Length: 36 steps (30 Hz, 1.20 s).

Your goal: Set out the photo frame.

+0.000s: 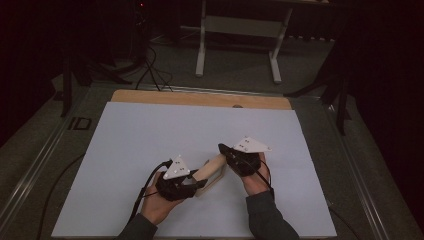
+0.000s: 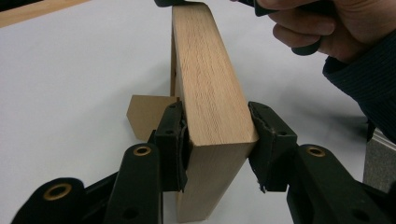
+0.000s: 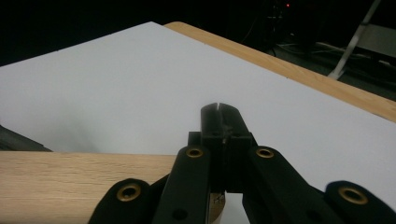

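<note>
A pale wooden block [image 1: 210, 167] stands on edge over the white sheet, slanting between my two grippers. In the left gripper view the block [image 2: 210, 84] runs away from me, and my left gripper [image 2: 217, 135] is shut on its near end, one pad pressed on each broad side. A small flat brown piece [image 2: 144, 114] juts out behind the block at its foot. In the high view my left gripper [image 1: 197, 182] sits at the lower left. My right gripper [image 1: 222, 149] is at the block's far end; its jaws [image 3: 219, 112] are shut, pointing over the block [image 3: 70, 182] below them.
The white sheet [image 1: 150, 140] covers most of the wooden table, whose bare edge [image 1: 200, 98] shows at the back. Beyond it stand a white desk frame [image 1: 240, 30] and cables on a dark floor. Metal rails run along both sides of the table.
</note>
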Tool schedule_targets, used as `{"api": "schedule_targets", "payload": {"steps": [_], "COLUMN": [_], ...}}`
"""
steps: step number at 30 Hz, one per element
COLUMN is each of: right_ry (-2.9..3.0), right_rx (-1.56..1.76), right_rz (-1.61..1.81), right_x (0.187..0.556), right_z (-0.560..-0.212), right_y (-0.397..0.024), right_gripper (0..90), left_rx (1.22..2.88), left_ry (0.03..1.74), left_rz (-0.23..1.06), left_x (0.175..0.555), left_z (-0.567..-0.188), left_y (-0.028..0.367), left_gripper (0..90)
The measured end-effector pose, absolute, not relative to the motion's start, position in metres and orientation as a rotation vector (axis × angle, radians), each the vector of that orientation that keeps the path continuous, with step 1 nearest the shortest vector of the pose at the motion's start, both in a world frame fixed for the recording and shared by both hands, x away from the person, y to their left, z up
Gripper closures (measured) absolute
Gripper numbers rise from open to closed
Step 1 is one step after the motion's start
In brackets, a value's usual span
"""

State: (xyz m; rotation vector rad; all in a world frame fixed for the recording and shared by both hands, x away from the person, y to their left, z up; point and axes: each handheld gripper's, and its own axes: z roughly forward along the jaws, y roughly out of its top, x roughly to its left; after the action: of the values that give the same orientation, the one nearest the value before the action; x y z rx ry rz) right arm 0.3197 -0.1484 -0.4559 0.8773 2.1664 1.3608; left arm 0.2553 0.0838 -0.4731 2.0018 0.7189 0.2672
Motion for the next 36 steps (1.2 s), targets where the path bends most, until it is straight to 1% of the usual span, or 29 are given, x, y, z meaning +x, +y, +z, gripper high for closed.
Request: {"api": "schedule_targets", "payload": {"steps": [11, 14, 17, 36], "right_ry": [2.172, 2.173, 2.174, 2.181], "right_rx": [0.884, 0.884, 0.889, 0.875], "right_rz": [1.346, 1.344, 1.341, 1.326], "right_x": [0.3196, 0.3194, 0.3187, 0.3117], "right_z": [-0.4559, -0.4556, -0.4552, -0.4526], "right_y": [-0.1485, -0.1495, -0.151, -0.1527], "right_gripper": [89.8, 89.8, 89.8, 89.8], "left_rx": [2.009, 2.005, 1.999, 1.993], "left_ry": [0.721, 0.737, 0.766, 0.816], "left_rz": [0.273, 0.282, 0.294, 0.336], "left_x": [0.2564, 0.2575, 0.2594, 0.2625], "left_z": [-0.4737, -0.4739, -0.4747, -0.4772], "left_y": [0.0846, 0.0861, 0.0882, 0.0916], "left_gripper": [58.9, 57.6, 54.4, 49.6]}}
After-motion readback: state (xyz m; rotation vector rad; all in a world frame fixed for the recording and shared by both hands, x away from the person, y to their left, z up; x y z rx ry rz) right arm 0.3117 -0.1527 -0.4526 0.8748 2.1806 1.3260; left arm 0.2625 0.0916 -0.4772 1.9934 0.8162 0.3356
